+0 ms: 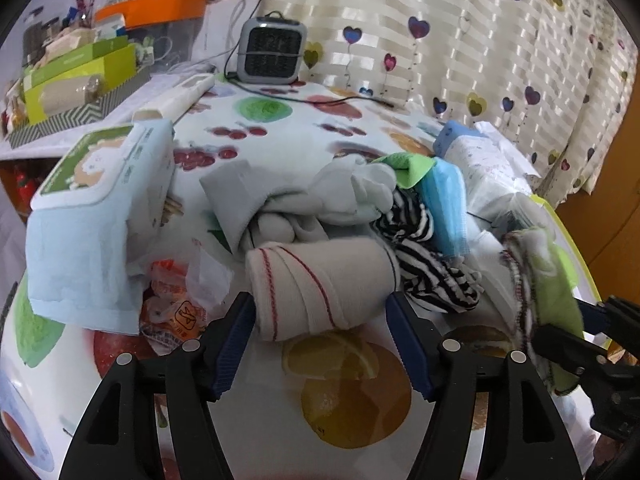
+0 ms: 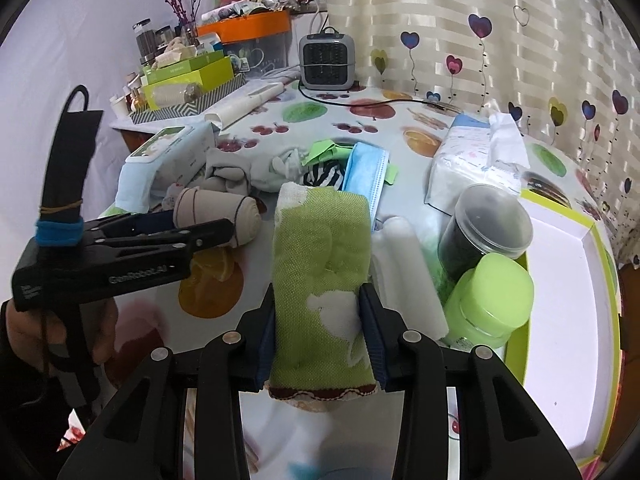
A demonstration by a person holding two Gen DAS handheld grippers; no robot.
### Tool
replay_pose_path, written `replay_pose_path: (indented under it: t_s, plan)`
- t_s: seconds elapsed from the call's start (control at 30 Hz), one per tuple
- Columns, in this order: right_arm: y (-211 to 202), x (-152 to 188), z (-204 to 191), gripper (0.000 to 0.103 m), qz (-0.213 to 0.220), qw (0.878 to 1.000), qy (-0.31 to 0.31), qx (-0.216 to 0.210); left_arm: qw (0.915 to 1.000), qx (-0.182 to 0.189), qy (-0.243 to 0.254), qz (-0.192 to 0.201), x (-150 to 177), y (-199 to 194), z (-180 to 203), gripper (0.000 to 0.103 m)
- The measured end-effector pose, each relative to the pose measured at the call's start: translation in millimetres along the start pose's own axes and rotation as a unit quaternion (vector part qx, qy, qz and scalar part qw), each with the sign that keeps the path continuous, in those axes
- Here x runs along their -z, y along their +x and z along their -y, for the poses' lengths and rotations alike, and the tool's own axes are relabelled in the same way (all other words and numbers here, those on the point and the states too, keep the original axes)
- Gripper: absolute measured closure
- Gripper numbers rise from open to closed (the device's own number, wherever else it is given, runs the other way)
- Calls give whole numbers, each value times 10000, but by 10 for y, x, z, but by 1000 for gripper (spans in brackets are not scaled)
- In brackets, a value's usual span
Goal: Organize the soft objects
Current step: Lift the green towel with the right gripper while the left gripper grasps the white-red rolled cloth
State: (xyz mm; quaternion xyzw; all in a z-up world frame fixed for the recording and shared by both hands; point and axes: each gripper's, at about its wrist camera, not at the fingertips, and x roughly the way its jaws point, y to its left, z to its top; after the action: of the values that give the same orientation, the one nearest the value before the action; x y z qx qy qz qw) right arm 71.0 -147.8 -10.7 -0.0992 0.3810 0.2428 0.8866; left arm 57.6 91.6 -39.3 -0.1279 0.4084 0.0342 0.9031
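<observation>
My left gripper [image 1: 320,320] is open, its jaws on either side of a rolled white cloth with red stripes [image 1: 320,280]; it also shows in the right wrist view [image 2: 218,210]. My right gripper [image 2: 318,316] is shut on a folded green towel [image 2: 320,264], held above the table; it appears at the right of the left wrist view [image 1: 548,280]. Behind lie grey socks [image 1: 280,200], a black-and-white striped cloth [image 1: 424,248] and a blue face mask [image 1: 444,200].
A wet-wipes pack [image 1: 104,184] and plastic wrappers [image 1: 176,304] lie left. A tissue pack [image 2: 468,160], a dark jar [image 2: 484,228], a green-lidded bottle [image 2: 492,300] and a white tray with green rim [image 2: 568,280] are right. A small heater [image 1: 272,50] stands at the back.
</observation>
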Motion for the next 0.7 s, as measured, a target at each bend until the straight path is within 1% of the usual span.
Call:
replay_pose_path:
  t_s: [0.03,0.07,0.17,0.23,0.27,0.33,0.43,0.47,0.7]
  plan:
    - [-4,5,10,64,0,10000,16,3,10000,34,-42,10,1,7,-17,35]
    - [-11,10,23,64,0,10000,27,2,10000,48,-54,21,0,8,-24,38]
    - [-43,33,32,64,20,10000,70,18,10000,-16,-23,65,12,-14,-36,55]
    - [-67,44,48,64,44,9999,97,39,9999,-21,-67,81,17,-47,-62,71]
    - [-77,50,56,64,54,9999,112,44,9999,-23,-55,99,22,-67,-66,77]
    - [-101,58,69,64,82,9999,136,58,9999,-28,-73,136,30,-114,-71,78]
    - [-136,75,84,64,118,9998,163,60,9998,89,-99,145,57,-187,-82,84]
    - [-147,84,86,64,127,9998,164,65,9998,99,-83,153,68,-210,-77,90]
    - [-217,114,87,64,190,9996,184,65,9991,334,143,240,130,-405,58,92]
